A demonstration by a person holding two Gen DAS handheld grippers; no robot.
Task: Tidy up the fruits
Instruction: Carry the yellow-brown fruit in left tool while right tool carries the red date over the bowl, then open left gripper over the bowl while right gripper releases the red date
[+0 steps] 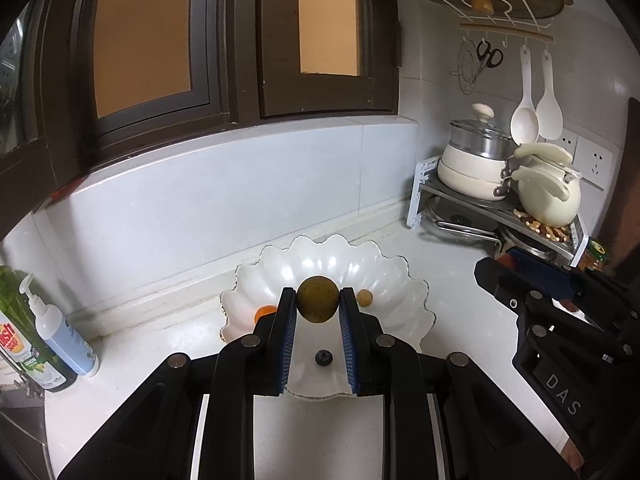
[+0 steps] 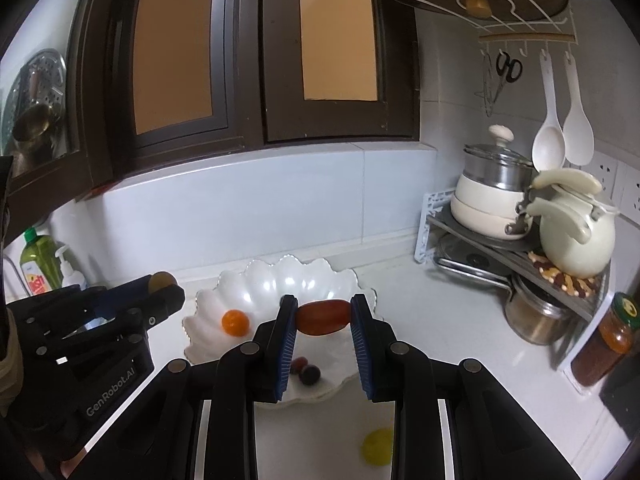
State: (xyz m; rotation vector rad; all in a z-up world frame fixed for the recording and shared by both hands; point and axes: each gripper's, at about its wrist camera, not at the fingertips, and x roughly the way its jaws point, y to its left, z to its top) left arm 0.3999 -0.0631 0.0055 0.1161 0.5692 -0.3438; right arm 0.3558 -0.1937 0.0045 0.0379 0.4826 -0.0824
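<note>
Holding a round olive-brown fruit [image 1: 317, 299] between its blue pads, my left gripper [image 1: 317, 304] is clamped on it above the white scalloped dish [image 1: 404, 280]. My right gripper [image 2: 323, 316] grasps an oblong red fruit [image 2: 323, 317] by its ends, also over the dish. Inside the dish lie an orange fruit [image 2: 235, 322] near its left rim, a small tan fruit [image 1: 365, 297], a dark blueberry [image 1: 323, 358] and two dark red fruits [image 2: 306, 370] toward its front edge. A yellow-green fruit [image 2: 377, 450] rests on the countertop [image 1: 460, 292] just before the dish. A corner rack [image 2: 480, 236] with pots stands at the countertop's far right corner.
</note>
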